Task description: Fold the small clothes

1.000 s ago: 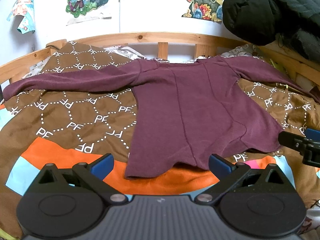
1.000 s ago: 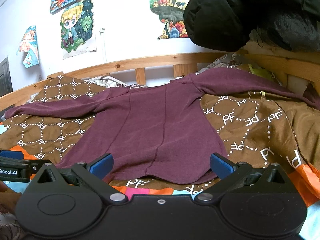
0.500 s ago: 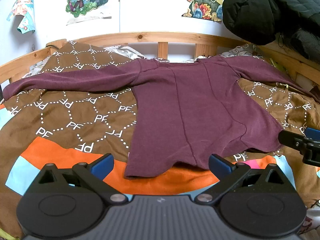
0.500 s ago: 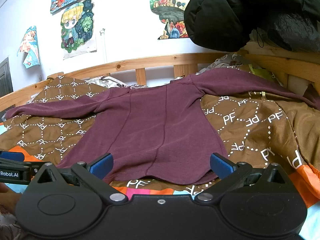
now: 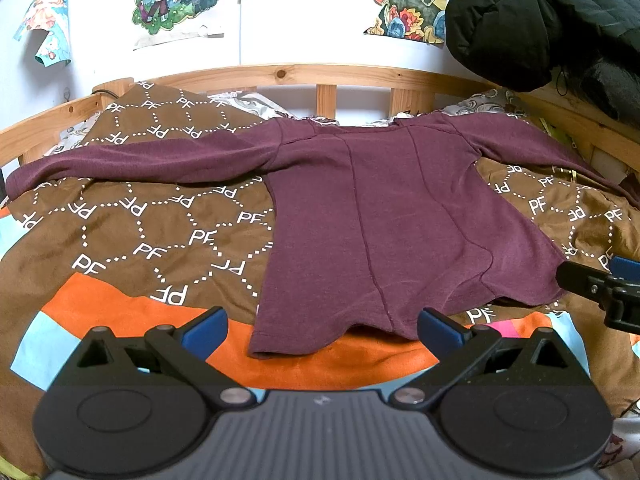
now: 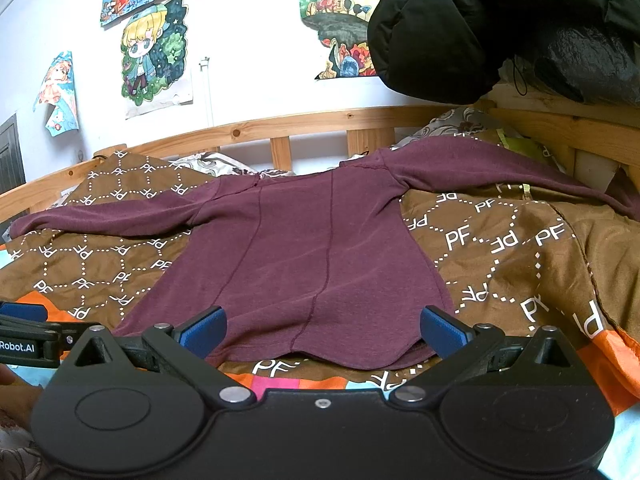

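A maroon long-sleeved top [image 5: 384,216] lies flat on the bed, hem toward me, both sleeves spread out sideways; it also shows in the right wrist view [image 6: 304,264]. My left gripper [image 5: 322,330] is open and empty, just short of the hem's left corner. My right gripper [image 6: 322,330] is open and empty, just short of the hem's right part. The right gripper's tip shows at the right edge of the left wrist view [image 5: 600,284]; the left gripper's tip shows at the left edge of the right wrist view [image 6: 28,334].
A brown quilt [image 5: 160,224] with white "PF" hexagons and orange and blue patches covers the bed. A wooden rail [image 5: 320,76] runs behind it. A black padded jacket [image 5: 540,20] hangs at the upper right. Posters are on the white wall.
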Demonstrator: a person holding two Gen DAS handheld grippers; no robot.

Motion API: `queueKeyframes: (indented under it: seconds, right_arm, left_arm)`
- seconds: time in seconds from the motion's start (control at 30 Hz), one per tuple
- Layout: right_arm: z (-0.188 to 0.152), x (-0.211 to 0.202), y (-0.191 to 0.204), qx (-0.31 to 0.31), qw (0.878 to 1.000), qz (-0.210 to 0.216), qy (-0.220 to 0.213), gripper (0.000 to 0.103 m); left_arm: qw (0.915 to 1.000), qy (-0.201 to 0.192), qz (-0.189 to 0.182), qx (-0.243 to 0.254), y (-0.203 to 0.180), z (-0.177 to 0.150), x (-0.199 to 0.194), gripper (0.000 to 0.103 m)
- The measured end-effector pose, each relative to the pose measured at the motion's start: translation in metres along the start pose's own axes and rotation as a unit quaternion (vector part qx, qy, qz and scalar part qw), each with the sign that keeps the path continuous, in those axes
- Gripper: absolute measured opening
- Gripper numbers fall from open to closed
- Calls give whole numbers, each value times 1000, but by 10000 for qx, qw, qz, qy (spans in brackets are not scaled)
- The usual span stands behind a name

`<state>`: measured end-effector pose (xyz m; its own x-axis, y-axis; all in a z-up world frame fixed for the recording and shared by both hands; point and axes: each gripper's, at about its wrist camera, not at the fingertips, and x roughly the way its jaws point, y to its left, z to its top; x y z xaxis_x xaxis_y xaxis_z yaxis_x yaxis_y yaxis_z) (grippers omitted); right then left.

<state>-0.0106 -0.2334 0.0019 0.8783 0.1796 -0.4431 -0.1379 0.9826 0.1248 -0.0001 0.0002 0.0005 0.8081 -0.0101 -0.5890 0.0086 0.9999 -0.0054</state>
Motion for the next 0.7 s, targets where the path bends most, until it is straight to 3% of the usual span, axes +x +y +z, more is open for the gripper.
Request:
queueKeyframes:
  seconds: [0.7]
  right_arm:
    - [1, -1, -1, 9, 10000, -5, -19, 103]
  left_arm:
    - [10000, 3, -1, -3, 0, 0, 0, 102]
